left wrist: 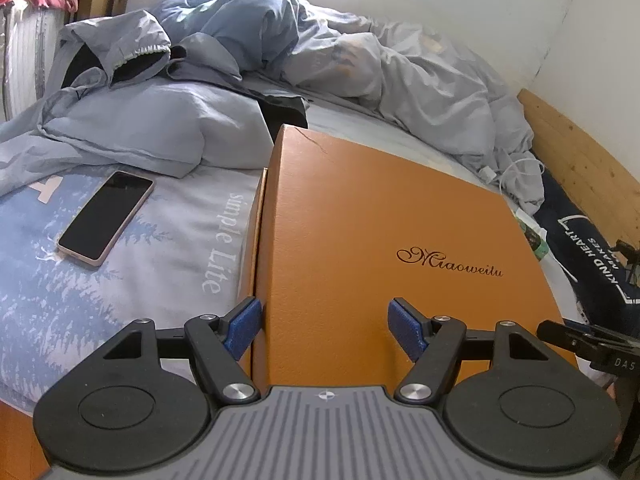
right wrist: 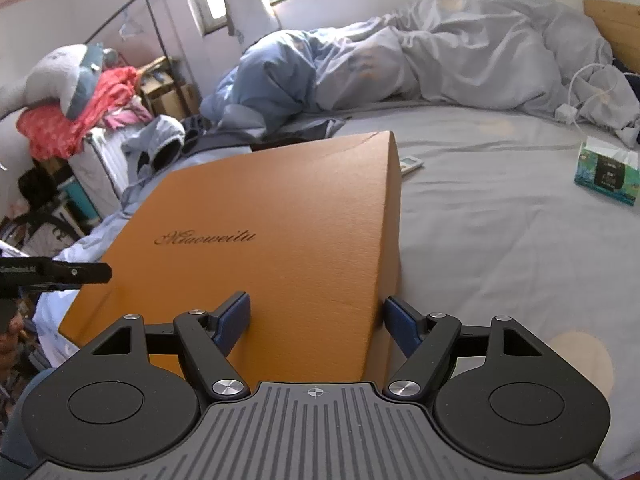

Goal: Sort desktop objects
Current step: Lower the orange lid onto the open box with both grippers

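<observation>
Centrally, an orange box [left wrist: 384, 240] with "Miaoweilu" in dark script on its lid is seen lying on the bed [right wrist: 500, 248], a crease showing near its far corner. At its near edge the left gripper [left wrist: 325, 330] is spread wide across the box's left corner, and the right gripper [right wrist: 316, 326] is spread wide across the right corner. A phone [left wrist: 106, 217] is laid face-up left of the box; a tissue pack [right wrist: 607, 175] is placed well apart on the right.
</observation>
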A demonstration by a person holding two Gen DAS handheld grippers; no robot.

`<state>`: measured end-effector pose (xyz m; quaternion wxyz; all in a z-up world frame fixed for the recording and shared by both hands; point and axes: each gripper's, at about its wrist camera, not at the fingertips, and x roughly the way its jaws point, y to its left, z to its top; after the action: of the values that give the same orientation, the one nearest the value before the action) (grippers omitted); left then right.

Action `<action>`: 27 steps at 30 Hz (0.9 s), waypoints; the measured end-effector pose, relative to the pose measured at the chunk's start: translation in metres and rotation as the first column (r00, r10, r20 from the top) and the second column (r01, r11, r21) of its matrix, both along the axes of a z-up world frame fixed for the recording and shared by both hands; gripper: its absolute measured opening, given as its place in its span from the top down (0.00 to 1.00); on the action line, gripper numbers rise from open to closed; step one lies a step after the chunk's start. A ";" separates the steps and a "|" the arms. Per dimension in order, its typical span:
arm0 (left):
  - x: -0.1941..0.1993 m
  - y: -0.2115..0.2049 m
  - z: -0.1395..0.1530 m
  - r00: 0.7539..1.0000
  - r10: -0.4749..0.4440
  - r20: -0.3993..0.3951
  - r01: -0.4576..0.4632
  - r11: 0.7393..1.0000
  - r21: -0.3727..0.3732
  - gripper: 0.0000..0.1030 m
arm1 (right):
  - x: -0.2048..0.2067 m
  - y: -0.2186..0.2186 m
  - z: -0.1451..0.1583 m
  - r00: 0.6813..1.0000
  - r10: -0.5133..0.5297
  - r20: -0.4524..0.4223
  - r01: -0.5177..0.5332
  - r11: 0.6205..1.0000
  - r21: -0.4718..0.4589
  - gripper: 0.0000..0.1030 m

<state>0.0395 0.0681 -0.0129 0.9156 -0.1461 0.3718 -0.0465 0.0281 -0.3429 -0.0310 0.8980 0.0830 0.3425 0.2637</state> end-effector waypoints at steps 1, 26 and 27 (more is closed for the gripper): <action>0.000 0.000 0.000 1.000 0.001 0.001 -0.001 1.000 -0.001 0.26 | 0.000 0.000 0.001 1.000 0.000 0.001 0.000 1.000 -0.002 0.26; -0.002 0.004 0.002 1.000 0.015 -0.013 -0.015 1.000 0.013 0.26 | -0.003 0.012 0.002 1.000 0.014 -0.006 -0.014 0.999 -0.046 0.25; -0.002 0.003 0.001 1.000 0.014 -0.016 -0.014 1.000 0.018 0.26 | -0.003 0.013 0.001 1.000 0.015 -0.006 -0.016 0.999 -0.049 0.25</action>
<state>0.0380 0.0711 -0.0115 0.9141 -0.1409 0.3786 -0.0355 0.0249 -0.3303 -0.0297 0.8967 0.0589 0.3520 0.2618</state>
